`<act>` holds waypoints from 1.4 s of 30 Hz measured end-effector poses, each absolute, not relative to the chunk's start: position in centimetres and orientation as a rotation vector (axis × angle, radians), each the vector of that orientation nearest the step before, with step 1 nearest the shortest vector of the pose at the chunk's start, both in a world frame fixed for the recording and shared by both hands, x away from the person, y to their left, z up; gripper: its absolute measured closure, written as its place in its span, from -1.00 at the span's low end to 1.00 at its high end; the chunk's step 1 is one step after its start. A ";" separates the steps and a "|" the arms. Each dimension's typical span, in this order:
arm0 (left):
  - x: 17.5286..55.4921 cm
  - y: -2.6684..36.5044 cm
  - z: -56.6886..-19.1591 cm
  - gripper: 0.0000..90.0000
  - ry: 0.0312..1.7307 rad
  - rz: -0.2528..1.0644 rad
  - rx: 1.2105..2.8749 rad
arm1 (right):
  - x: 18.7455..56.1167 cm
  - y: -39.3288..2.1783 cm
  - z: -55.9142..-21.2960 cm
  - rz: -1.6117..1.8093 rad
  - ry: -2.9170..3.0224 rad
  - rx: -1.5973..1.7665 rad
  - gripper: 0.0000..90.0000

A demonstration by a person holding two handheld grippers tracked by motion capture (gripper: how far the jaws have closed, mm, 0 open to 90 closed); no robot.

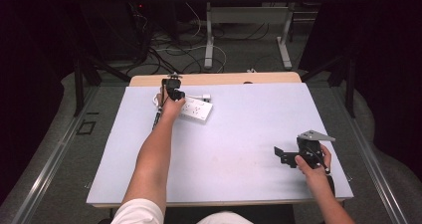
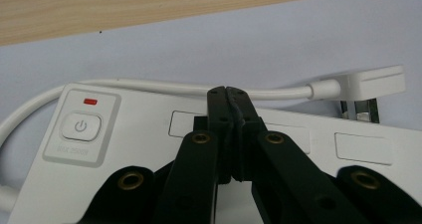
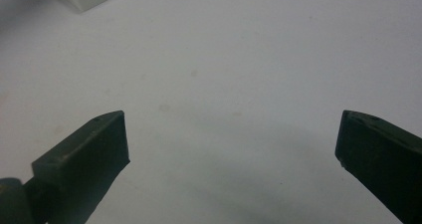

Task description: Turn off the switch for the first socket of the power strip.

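Nearest, the right gripper (image 1: 281, 154) rests idle by the table's (image 1: 239, 184) right edge, jaws wide apart over bare surface — ample room there. Farther off, the left gripper (image 2: 229, 92), jaws together on nothing, hovers over the power strip (image 2: 298, 149) near the far edge; its plug (image 2: 370, 84) lies loose — cramped there.

Most of the pale blue mat (image 1: 234, 149) is wide open, the whole middle and lower left of the high view has nothing on it. The only real clutter is upper left of center: the white power strip (image 1: 196, 109) lying flat, with its cord (image 2: 164, 88) curling along the far edge and the plug (image 2: 370, 82) just beside it. The left gripper (image 1: 173, 87) sits over that strip, jaws pressed together. The right gripper (image 1: 281, 154) at lower right has bare mat ahead, jaws spread wide.
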State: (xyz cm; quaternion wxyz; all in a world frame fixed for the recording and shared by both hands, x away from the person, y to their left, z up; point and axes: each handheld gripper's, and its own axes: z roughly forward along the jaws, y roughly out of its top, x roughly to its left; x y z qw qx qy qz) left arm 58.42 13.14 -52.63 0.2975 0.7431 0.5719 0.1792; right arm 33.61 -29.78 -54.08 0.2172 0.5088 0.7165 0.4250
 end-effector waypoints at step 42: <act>57.3 11.9 -52.1 0.75 1.491 0.460 1.990 | 33.8 -29.6 -54.1 1.174 1.994 1.404 -1.00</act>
